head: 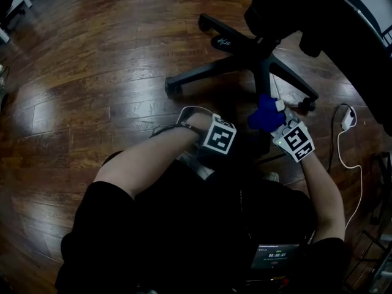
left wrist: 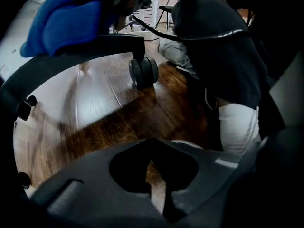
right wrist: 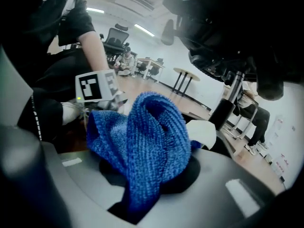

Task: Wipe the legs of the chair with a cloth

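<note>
left gripper (left wrist: pixel 154 186): jaws together, nothing in them. Points steeply down at the wood floor (left wrist: pixel 109 108), parked just left of the working tool.
right gripper (right wrist: pixel 142 184): jaws clamped on the blue cloth (right wrist: pixel 142 141), which bunches out of the front. Tilted forward and down, forearm stretched out on the person's right.
cloth vs leg: cloth sits on top of the near chair leg (left wrist: pixel 99 44). It looks touching in the left gripper view, but the contact patch itself is hidden.
leg axis: runs from the hub (head: pixel 260 51) back toward the person, roughly in line with where the right gripper points. Its caster (left wrist: pixel 144 71) is at the near end, below the cloth.
nearer hand: the right, already at the leg. The left is beside the leg and idle.
next stroke (my read): slide along that axis, out toward the hub and back, keeping the tilt.
far legs: left-hand leg (head: pixel 208 71) and right-hand leg (head: pixel 294 81) fan out beyond the cloth, well apart from it. They probably need a reposition.
</note>
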### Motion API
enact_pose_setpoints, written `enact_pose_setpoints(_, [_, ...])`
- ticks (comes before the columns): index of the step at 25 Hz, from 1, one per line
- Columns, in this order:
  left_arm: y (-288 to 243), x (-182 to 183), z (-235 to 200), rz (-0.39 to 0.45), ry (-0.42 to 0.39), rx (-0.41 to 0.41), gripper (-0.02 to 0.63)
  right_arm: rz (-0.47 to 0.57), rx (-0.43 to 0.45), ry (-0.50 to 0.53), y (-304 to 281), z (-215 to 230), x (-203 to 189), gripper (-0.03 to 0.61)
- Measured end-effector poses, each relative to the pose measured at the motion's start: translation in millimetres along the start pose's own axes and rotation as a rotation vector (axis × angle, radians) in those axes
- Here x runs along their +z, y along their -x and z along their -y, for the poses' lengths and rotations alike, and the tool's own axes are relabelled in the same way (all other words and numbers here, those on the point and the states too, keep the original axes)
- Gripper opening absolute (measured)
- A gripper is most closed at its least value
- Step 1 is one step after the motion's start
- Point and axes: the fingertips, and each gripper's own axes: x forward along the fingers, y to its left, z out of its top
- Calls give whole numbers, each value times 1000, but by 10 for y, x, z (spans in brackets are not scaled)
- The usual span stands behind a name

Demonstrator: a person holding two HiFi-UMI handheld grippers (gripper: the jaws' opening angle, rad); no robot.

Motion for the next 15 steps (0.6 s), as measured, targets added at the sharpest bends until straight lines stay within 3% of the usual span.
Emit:
enact_pose_setpoints(4, [21,27,-5,9,4,-12,0,14,-142,-52,-299,733,176,95])
enact_pose_setpoints(8, [8,30,28,-6,-8,-23,0,-29,-230,-84,-581,1294,314,96])
enact_pose_setpoints(12, [0,8,9,-31,-42,-27,0,-36,-281,-109,-634,1438,371,94])
enact_pose_setpoints(15, [-4,17,24,-15,-48,-30,0,-59,-241,-88,-559,1213,318,92])
